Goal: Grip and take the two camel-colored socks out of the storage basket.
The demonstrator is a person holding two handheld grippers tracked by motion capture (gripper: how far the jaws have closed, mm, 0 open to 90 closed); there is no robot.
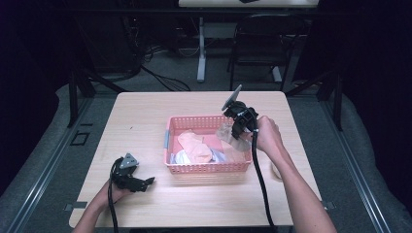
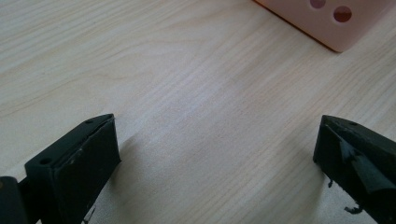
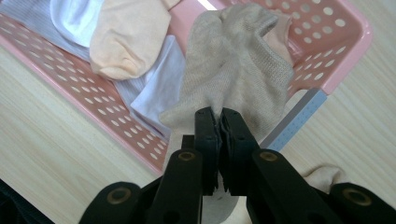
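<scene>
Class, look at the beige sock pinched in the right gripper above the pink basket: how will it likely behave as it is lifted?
The beige sock will probably hang limp: it drapes and folds below the right gripper. It looks light, a thin knit held by one pinched edge. Its loose end may drag over the pink basket rim.

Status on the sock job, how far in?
Early. Possibly done: one pale sock lies on the table beside the pink basket. In hand: the right claw is shut on a beige sock, lifted over the basket's corner. Left: a peach sock and white and lavender pieces sit inside. The left claw rests open on the table.
</scene>
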